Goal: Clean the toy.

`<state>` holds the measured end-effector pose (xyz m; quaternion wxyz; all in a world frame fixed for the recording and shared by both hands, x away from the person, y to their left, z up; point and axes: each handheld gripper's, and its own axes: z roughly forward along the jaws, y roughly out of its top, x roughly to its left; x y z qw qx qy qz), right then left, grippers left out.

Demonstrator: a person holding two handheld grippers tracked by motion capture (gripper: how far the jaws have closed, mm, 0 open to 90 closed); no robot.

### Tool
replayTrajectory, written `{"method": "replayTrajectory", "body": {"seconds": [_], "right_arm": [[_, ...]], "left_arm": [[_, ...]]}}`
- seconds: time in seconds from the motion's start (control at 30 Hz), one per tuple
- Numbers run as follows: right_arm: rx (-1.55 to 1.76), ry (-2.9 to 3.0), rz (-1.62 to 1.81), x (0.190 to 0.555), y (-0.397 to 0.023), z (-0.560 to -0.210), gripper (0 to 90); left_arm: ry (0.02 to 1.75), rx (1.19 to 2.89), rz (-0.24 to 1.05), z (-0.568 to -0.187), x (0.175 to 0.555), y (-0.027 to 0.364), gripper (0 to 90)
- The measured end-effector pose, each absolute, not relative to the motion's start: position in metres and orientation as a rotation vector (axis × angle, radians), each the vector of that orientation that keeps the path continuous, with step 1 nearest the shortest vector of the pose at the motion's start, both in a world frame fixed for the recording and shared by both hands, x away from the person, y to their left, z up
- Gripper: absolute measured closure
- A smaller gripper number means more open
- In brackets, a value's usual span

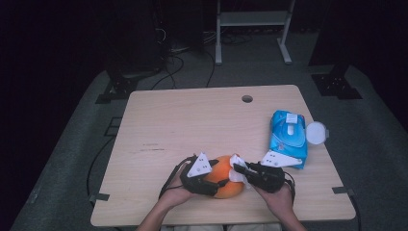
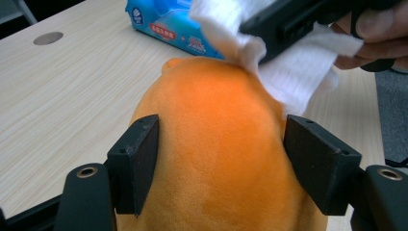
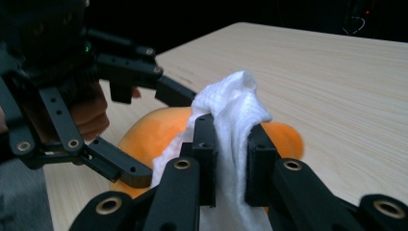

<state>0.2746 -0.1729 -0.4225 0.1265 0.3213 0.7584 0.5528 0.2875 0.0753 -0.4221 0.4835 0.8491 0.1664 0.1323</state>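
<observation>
On the wooden surface (image 1: pixel 192 120), an orange plush toy (image 1: pixel 226 180) sits near the front edge, between the person's two hands. The left gripper (image 1: pixel 211 185) has its jaws closed against the toy's flanks; in the left gripper view both black pads (image 2: pixel 137 161) bear on the orange fabric, one on each side of the body (image 2: pixel 216 144). The right gripper (image 1: pixel 240 172) comes in from the opposite side with its jaws clamped on a folded white wet wipe (image 1: pixel 239 168). In the right gripper view the wipe (image 3: pixel 231 120) is pinched between the two pads, its bunched upper end rising above them and the rest hanging down toward the toy (image 3: pixel 144 130). In the left gripper view the wipe (image 2: pixel 293 67) lies against the top of the toy, on the side towards the right gripper, and the wipe touches the plush there. The left hand (image 1: pixel 175 192) and the right hand (image 1: pixel 279 195) each hold their gripper low over the front of the surface. To the right of the toy, just beyond the right gripper, a blue pack of wet wipes (image 1: pixel 288 137) lies flat, its round white lid (image 1: pixel 316 132) flipped open past the surface's right edge. A round cable hole (image 1: pixel 247 98) sits in the far part of the surface.
</observation>
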Motion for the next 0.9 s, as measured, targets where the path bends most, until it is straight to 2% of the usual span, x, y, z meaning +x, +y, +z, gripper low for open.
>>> {"method": "replayTrajectory", "body": {"seconds": [0.2,0.27,0.4,0.77,0.9], "right_arm": [[0.936,2.237,1.625,0.273,-0.175,-0.431,77.9],[0.928,2.241,1.628,0.274,-0.176,-0.431,77.8],[1.048,2.208,1.634,0.284,-0.189,-0.439,77.7],[1.174,2.181,1.550,0.293,-0.202,-0.447,77.7],[1.078,2.169,1.626,0.284,-0.194,-0.431,77.8]], "left_arm": [[0.531,2.030,0.244,-0.416,0.299,0.086,18.1],[0.535,2.050,0.216,-0.424,0.300,0.085,20.1],[0.504,2.066,0.240,-0.423,0.296,0.080,27.2],[0.442,2.087,0.273,-0.422,0.290,0.077,28.9],[0.400,2.092,0.275,-0.422,0.287,0.075,28.9]]}}
